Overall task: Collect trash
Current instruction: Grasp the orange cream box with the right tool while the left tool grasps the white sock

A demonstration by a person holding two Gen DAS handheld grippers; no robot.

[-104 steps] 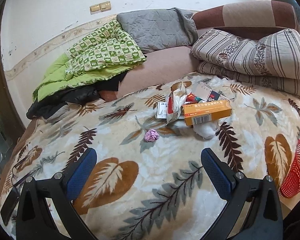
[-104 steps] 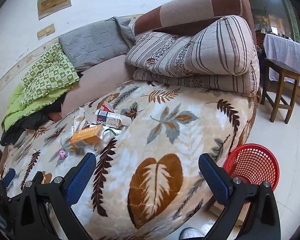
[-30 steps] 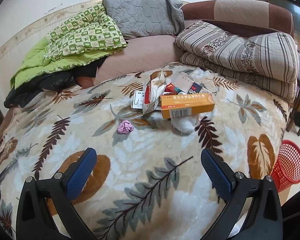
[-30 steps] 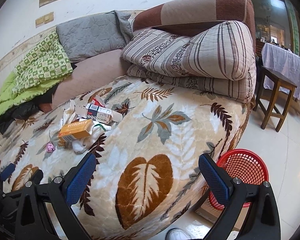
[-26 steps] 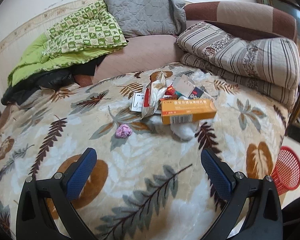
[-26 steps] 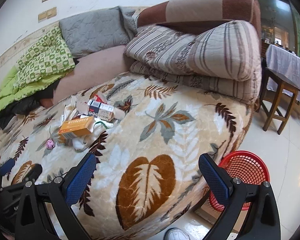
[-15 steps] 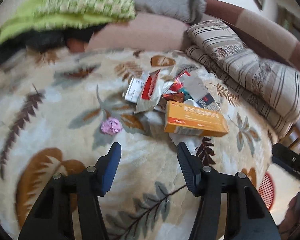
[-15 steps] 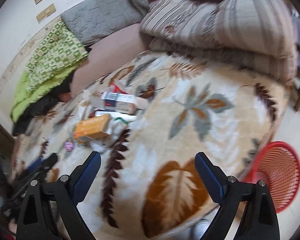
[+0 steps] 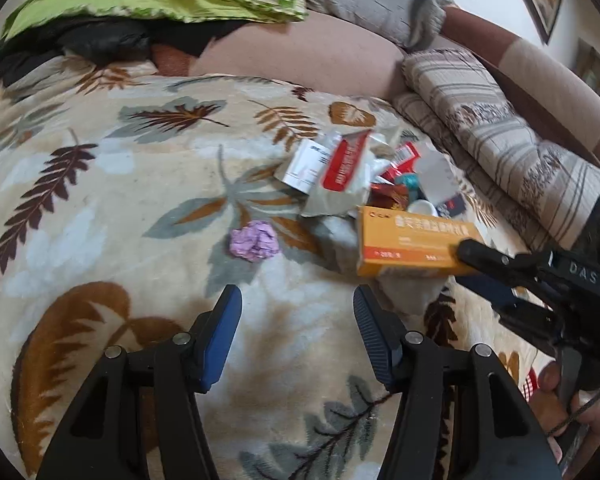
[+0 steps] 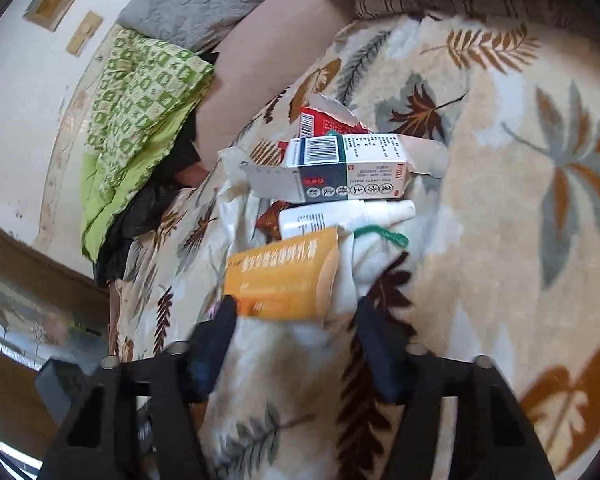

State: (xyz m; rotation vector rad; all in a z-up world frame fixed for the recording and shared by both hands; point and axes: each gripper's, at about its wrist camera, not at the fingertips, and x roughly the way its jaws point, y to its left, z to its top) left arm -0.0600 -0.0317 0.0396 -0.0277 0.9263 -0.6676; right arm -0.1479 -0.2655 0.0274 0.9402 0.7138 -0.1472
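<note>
Leaf-patterned blanket (image 9: 100,208) carries a litter pile: orange box (image 10: 284,276), white-and-green carton (image 10: 352,172), purple paper wad (image 9: 254,240). Right gripper (image 10: 296,320) straddles the orange box's near end, jaws closing. Left gripper (image 9: 298,308) hangs part-open, empty, near the wad.

1. One orange box (image 10: 284,276), between the right finger tips.
2. One white and blue box (image 10: 352,174), past the orange one.
3. One white bottle (image 10: 340,216), between those two boxes.
4. One purple paper ball (image 9: 254,240), just ahead of the left fingers.
5. One red and silver packet (image 9: 346,160), further ahead.
6. Two grippers: left (image 9: 296,304) and right (image 10: 296,316).
</note>
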